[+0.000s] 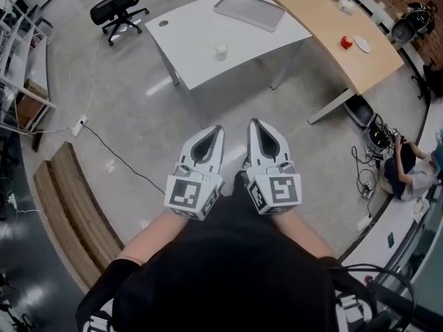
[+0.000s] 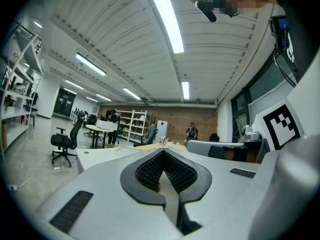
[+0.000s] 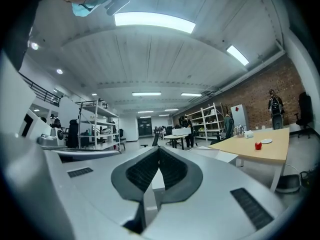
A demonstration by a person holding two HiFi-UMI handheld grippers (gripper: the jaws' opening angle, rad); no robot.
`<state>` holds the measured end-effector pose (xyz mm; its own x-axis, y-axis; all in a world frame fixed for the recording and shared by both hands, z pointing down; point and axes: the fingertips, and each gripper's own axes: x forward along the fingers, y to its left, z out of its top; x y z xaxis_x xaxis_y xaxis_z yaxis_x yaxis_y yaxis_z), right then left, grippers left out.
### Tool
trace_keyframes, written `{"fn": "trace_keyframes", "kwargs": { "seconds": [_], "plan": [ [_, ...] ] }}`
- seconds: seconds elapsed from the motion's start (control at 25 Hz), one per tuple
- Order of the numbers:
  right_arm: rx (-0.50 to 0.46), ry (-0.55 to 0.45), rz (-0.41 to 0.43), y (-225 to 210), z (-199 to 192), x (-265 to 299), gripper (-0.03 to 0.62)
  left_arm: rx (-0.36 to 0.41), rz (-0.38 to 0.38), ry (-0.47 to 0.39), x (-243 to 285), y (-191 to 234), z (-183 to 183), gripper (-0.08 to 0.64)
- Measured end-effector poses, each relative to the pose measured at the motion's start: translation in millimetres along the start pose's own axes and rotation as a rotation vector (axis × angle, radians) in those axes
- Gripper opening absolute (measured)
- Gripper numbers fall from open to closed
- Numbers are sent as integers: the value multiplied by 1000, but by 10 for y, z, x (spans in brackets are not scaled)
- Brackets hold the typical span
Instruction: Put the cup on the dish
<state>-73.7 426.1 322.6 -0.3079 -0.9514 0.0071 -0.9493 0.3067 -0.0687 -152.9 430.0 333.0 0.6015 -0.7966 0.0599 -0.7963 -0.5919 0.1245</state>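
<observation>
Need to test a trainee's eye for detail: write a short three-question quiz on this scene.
1. True or false: the red cup stands on the white dish.
2. Multiple choice: the grey tray lies on A) the white table, B) the wooden table, C) the floor.
3. Fill in: the left tool and the right tool both have their jaws ____.

Key: 1 false, the cup stands beside the dish; 2 A; 3 shut, with nothing between them.
</observation>
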Motion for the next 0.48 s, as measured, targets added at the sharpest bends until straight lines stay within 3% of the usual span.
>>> {"fn": "trace_keyframes", "kwargs": {
  "seconds": [0.48],
  "plan": [
    [-8, 81, 30, -504, -306, 970, 14, -9, 8, 28, 935, 446, -172, -3]
  ]
}}
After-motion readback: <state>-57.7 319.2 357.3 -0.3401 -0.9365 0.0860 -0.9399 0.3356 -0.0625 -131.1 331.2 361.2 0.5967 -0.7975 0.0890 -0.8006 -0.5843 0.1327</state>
